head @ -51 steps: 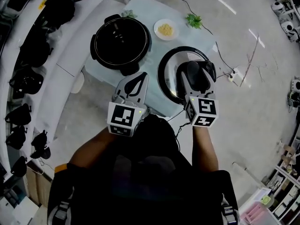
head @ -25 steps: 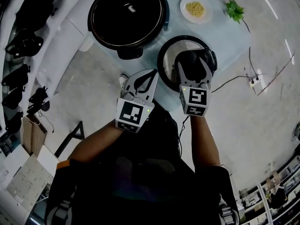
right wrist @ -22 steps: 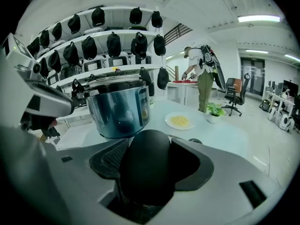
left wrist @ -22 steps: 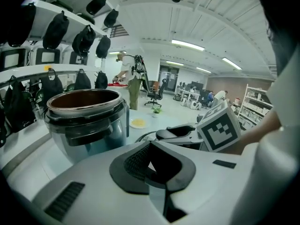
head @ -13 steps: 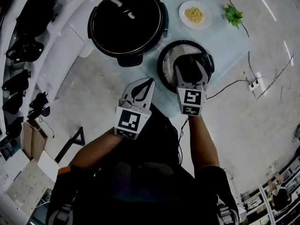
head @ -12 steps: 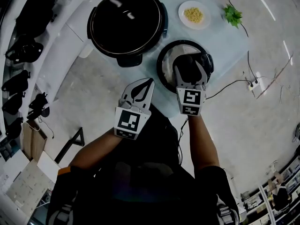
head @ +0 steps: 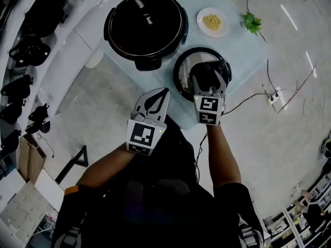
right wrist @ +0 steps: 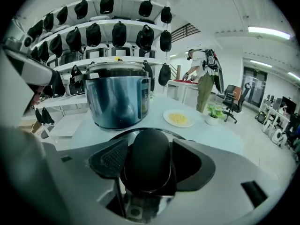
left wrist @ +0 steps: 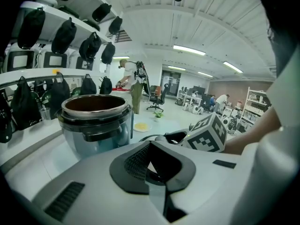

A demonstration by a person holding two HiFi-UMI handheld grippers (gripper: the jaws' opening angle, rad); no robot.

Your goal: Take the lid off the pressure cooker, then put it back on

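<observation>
The pressure cooker [head: 145,25] stands open on the pale table [head: 238,40], its dark pot showing. Its round steel lid [head: 187,66] is to the cooker's right, near the table's front edge; whether it rests on the table I cannot tell. My right gripper [head: 208,76] is shut on the lid's black handle [head: 206,75], which fills the space between the jaws in the right gripper view [right wrist: 147,165]. My left gripper [head: 163,92] hovers below the cooker, off the table's edge, shut on nothing [left wrist: 151,159]. The cooker [left wrist: 93,123] shows ahead of it.
A white plate of yellow food [head: 212,21] and a small green plant [head: 252,22] sit at the table's far right. Shelves with black bags [head: 26,50] run along the left. A cable and power strip [head: 271,98] lie on the floor at right.
The head view has shifted, so the cooker now looks larger and closer. My right gripper stays shut on the lid's handle beside the cooker. The left gripper stays shut and empty.
</observation>
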